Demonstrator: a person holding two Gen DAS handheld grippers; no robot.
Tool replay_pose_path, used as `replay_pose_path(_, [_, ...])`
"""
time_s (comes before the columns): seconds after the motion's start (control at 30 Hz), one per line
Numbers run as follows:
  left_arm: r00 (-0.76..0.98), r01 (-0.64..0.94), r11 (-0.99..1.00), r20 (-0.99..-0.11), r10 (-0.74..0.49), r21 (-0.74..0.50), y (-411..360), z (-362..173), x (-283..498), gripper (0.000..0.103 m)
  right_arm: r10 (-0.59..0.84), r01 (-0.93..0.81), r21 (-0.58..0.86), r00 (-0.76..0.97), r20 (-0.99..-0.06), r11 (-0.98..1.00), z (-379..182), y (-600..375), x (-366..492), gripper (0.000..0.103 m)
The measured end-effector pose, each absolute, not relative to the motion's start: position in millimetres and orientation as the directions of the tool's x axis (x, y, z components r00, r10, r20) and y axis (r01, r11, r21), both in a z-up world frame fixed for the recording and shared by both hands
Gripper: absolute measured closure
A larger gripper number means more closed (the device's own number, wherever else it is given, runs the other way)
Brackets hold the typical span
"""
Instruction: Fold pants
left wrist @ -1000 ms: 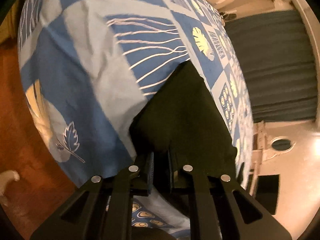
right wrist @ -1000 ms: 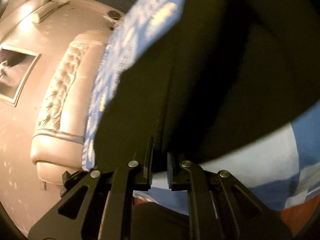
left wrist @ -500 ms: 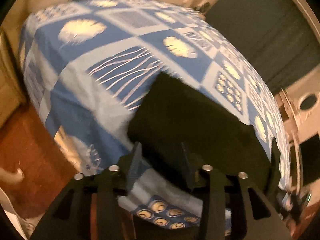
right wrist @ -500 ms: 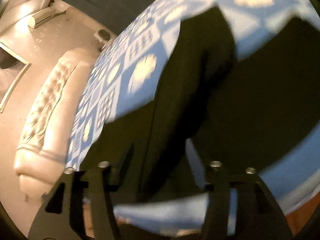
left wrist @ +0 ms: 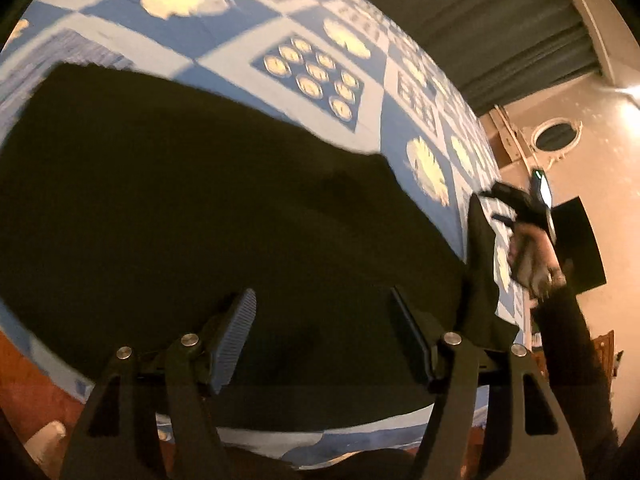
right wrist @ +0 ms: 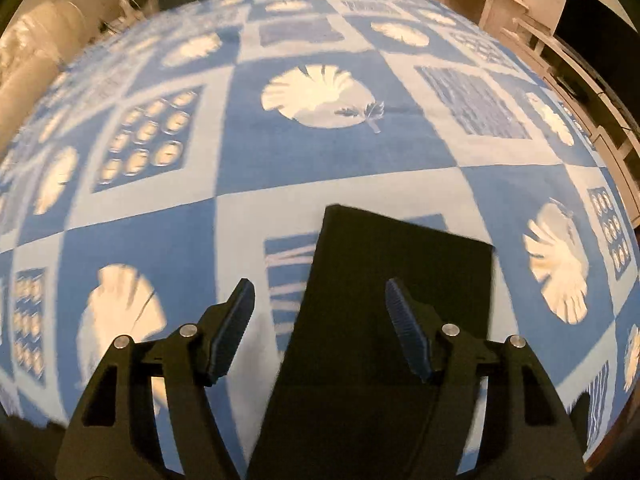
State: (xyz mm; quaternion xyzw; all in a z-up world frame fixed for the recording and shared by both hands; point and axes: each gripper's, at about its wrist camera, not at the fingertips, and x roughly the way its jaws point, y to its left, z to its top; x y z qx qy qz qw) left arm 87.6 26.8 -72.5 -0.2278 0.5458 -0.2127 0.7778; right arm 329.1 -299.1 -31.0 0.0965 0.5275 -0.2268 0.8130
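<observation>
Black pants lie flat on a bed with a blue and white patterned cover. My left gripper is open and empty just above the pants near the bed's front edge. In the right wrist view the pants are a long dark strip that runs from the near edge into the bed. My right gripper is open and empty above their left edge. The hand that holds the right gripper shows at the right of the left wrist view.
The bed cover fills most of the right wrist view. A pale padded headboard stands at far left. Dark curtains hang behind the bed, a white dresser with a black screen is at right. Wood floor lies below the bed's edge.
Both grippers were shut on the black pants one second ago. Both have opened, let go and pulled back. The pants now lie flat on the bed.
</observation>
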Motion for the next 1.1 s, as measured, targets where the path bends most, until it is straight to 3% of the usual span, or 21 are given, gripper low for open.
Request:
replay_pose_path(0.1, [0.314, 0.097, 0.814, -0.759, -0.571, -0.572, 22.1, -78.0, 85.2, 0.033, -0.299, 0.456, -0.153, 0.268, -0.916, 0.877, -51.7, -300.9, 342.2, 0.036])
replay_pose_path(0.17, [0.316, 0.109, 0.813, -0.756, -0.574, -0.572, 19.9, -76.7, 83.8, 0.028, -0.267, 0.5, -0.09, 0.296, -0.917, 0.861, -56.1, -311.1, 331.7, 0.045])
replay_pose_path(0.23, [0.317, 0.125, 0.818, -0.759, -0.569, -0.561, 15.7, -75.8, 82.5, 0.025, -0.263, 0.503, -0.067, 0.332, -0.906, 0.862, -53.2, -317.3, 319.0, 0.075])
replay_pose_path(0.3, [0.318, 0.139, 0.835, -0.774, -0.547, -0.533, 12.2, -75.0, 81.8, 0.024, -0.232, 0.495, -0.018, 0.373, -0.899, 0.868, -45.3, -320.6, 306.4, 0.095])
replay_pose_path(0.63, [0.274, 0.157, 0.856, -0.811, -0.517, -0.493, -8.0, -68.9, 78.9, 0.023, -0.106, 0.442, 0.264, 0.653, -0.75, 0.857, 37.3, -355.9, 182.6, 0.095])
replay_pose_path(0.77, [0.268, 0.148, 0.865, -0.823, -0.501, -0.479, -19.6, -67.5, 76.4, 0.023, -0.083, 0.46, 0.328, 0.673, -0.735, 0.825, 39.4, -377.6, 133.7, 0.095])
replay_pose_path(0.9, [0.254, 0.173, 0.866, -0.828, -0.499, -0.469, -36.9, -65.9, 72.8, 0.023, 0.0, 0.486, 0.419, 0.653, -0.757, 0.767, 6.9, -409.7, 92.2, 0.095])
replay_pose_path(0.97, [0.251, 0.177, 0.872, -0.835, -0.489, -0.457, -45.0, -66.4, 70.2, 0.023, 0.044, 0.487, 0.454, 0.645, -0.763, 0.746, -4.9, -419.9, 76.3, 0.09])
replay_pose_path(1.1, [0.244, 0.184, 0.87, -0.837, -0.49, -0.457, -55.6, -66.1, 62.9, 0.023, 0.043, 0.491, 0.526, 0.701, -0.712, 0.695, -6.4, -450.5, 29.7, 0.067])
